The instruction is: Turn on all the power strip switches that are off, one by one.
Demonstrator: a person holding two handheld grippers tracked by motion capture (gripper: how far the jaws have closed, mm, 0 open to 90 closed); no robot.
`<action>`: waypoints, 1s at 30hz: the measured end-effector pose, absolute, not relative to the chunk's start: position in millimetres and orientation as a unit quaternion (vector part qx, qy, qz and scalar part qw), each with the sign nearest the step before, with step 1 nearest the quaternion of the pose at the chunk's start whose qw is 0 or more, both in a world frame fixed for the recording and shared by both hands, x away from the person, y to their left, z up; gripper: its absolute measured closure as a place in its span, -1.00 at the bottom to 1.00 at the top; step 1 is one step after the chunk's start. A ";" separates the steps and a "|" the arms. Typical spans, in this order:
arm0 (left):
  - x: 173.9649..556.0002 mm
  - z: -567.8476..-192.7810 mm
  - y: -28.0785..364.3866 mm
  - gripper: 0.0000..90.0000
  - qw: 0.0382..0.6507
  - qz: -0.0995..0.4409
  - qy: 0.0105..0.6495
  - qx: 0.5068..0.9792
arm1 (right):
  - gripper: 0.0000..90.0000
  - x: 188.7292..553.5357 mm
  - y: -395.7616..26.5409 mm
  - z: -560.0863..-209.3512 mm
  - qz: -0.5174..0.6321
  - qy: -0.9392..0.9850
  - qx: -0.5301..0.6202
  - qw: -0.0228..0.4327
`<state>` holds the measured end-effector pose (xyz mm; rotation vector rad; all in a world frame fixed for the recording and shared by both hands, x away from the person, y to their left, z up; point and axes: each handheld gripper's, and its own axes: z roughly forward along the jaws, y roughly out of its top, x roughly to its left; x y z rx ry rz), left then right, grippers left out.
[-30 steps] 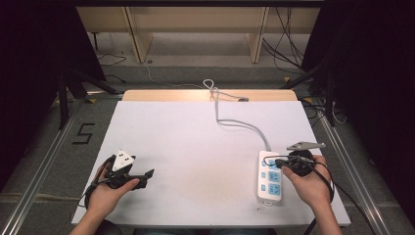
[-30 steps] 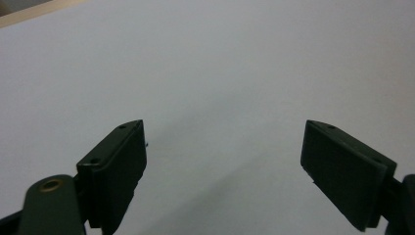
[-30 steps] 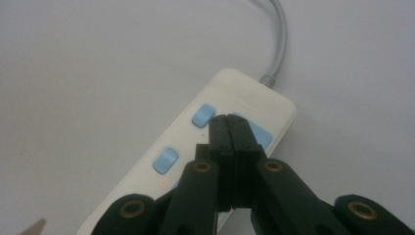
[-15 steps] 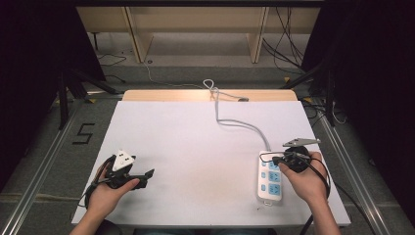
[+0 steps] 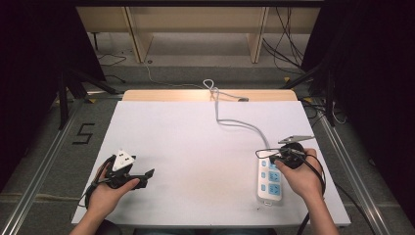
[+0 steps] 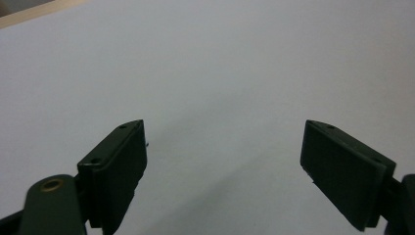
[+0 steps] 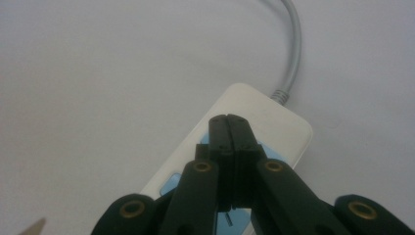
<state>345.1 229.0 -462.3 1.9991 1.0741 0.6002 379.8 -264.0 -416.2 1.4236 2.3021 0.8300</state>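
A white power strip [image 5: 270,185] with blue sockets lies at the table's right front, and its grey cable [image 5: 235,122] runs to the far edge. My right gripper [image 5: 268,157] hovers over the strip's far end with its jaws pressed together and nothing between them. In the right gripper view the shut gripper [image 7: 229,120] points at the power strip's [image 7: 276,117] cable end, where the cable [image 7: 295,44] leaves. My left gripper [image 5: 146,177] rests at the left front, held by a hand. In the left gripper view this gripper [image 6: 222,147] stands wide open over bare white table.
The white table top [image 5: 195,147] stretches between the two hands. A wooden strip [image 5: 166,95] edges the far side, where the cable is knotted [image 5: 211,87]. Metal rails [image 5: 342,156] run along both sides, with dark floor and loose cables beyond.
My right gripper has drifted slightly left and farther along the power strip. The left gripper has stayed put.
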 end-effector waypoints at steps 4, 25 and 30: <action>345.2 -462.5 228.9 -0.61 0.386 0.236 0.423 0.785 | 1.00 383.0 -262.5 -415.2 0.286 0.803 0.501 0.149; 344.9 -462.5 228.3 -0.61 0.387 0.237 0.422 0.785 | 1.00 400.4 -251.3 -423.9 0.260 0.814 0.503 0.131; 344.8 -462.5 228.0 -0.61 0.386 0.237 0.421 0.785 | 1.00 403.5 -249.2 -426.2 0.254 0.816 0.502 0.129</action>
